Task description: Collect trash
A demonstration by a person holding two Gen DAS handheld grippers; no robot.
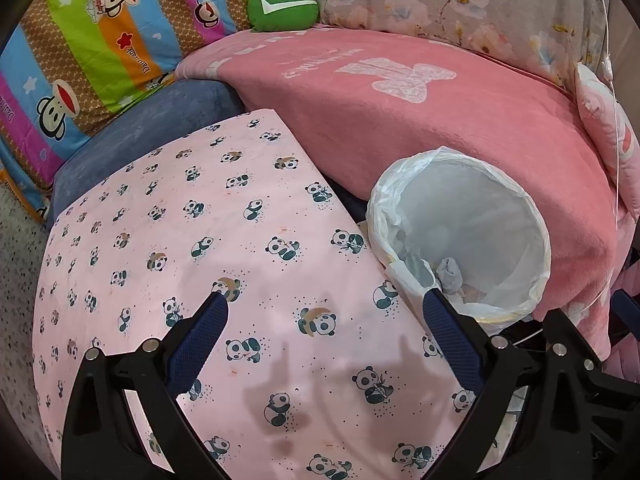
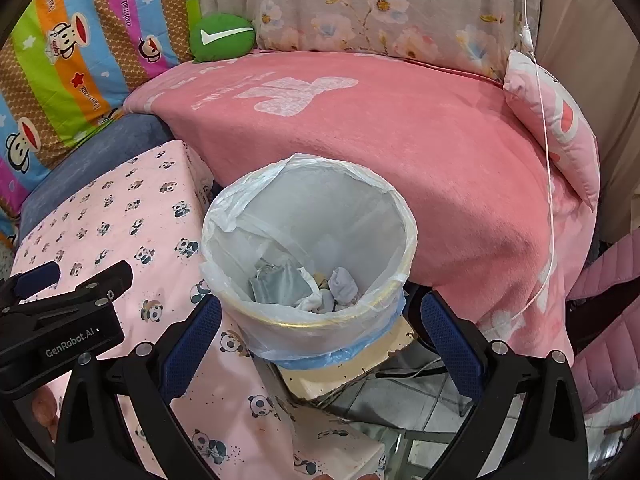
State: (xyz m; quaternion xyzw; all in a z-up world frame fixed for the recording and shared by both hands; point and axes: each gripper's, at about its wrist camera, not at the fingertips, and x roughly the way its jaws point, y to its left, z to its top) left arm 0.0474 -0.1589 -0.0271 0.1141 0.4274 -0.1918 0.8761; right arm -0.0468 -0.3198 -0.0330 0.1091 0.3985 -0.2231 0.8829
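Note:
A small bin lined with a white plastic bag (image 2: 308, 320) stands between the panda-cloth table and the pink-covered sofa; crumpled grey and white trash (image 2: 304, 286) lies at its bottom. My right gripper (image 2: 320, 312) hangs open just in front of the bin, its blue fingers (image 2: 192, 344) on either side of the rim, holding nothing. My left gripper (image 1: 326, 308) is open over the pink panda tablecloth (image 1: 200, 240), with the bin (image 1: 460, 236) just beyond its right finger. The left gripper's black body (image 2: 64, 312) shows at the left edge of the right wrist view.
A pink blanket (image 2: 380, 140) covers the sofa behind the bin. A green round cushion (image 2: 222, 36), a striped cartoon quilt (image 2: 80, 48) and a floral pillow (image 2: 380, 8) sit at the back. A white cable (image 2: 548, 160) hangs at right. The bin rests on a worn board (image 2: 360, 364) above tiled floor.

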